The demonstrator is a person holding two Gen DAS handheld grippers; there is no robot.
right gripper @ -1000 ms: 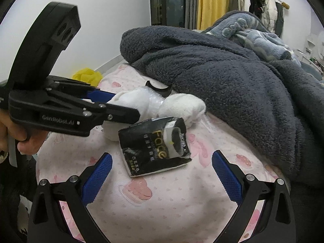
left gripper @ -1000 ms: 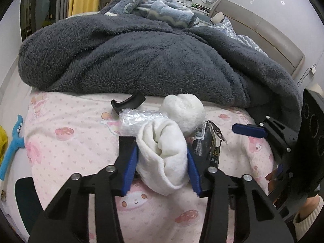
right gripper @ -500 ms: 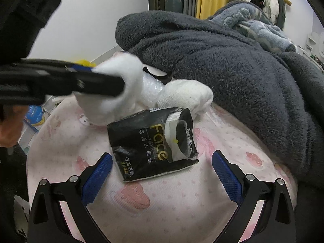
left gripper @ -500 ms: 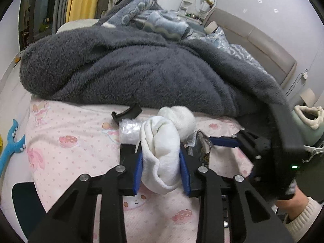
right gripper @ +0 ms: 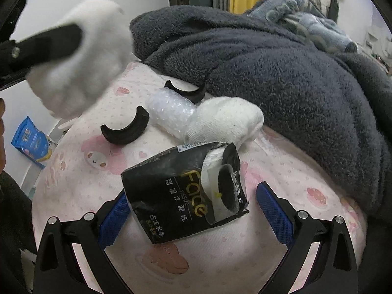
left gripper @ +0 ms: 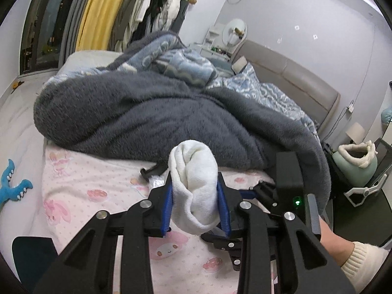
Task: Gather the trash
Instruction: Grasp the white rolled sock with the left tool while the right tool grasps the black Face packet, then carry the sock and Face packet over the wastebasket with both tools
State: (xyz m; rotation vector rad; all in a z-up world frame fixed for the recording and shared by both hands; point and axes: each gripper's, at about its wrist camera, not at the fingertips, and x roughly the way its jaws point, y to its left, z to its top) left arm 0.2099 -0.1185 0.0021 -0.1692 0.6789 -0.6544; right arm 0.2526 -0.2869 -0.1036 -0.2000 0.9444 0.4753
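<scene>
Lifted since the earlier frame: white sock [left gripper: 194, 186], clamped in the left hand-held gripper [left gripper: 196, 210].
Right hand-held gripper [right gripper: 193, 210], jaws spread, straddles the torn black tissue packet [right gripper: 181, 191] holding tissue on the bed [right gripper: 220, 257]; second sock [right gripper: 225, 120] beside it.

black tissue pack [right gripper: 183, 191] | "Face" in gold | "TISSUE" | white Chinese characters

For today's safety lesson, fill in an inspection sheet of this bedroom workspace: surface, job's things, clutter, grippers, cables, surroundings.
Surface: pink printed bedsheet, soft and rumpled.
Job's things: black tissue packet, torn open; bubble wrap piece; two black curved plastic pieces.
Clutter: white sock lying on the sheet; grey fleece blanket heaped behind.
Grippers: left gripper shut on a white sock bundle, lifted; right gripper open around the packet.
Cables: one by the headboard wall.
Surroundings: yellow curtain, hanging clothes.
</scene>
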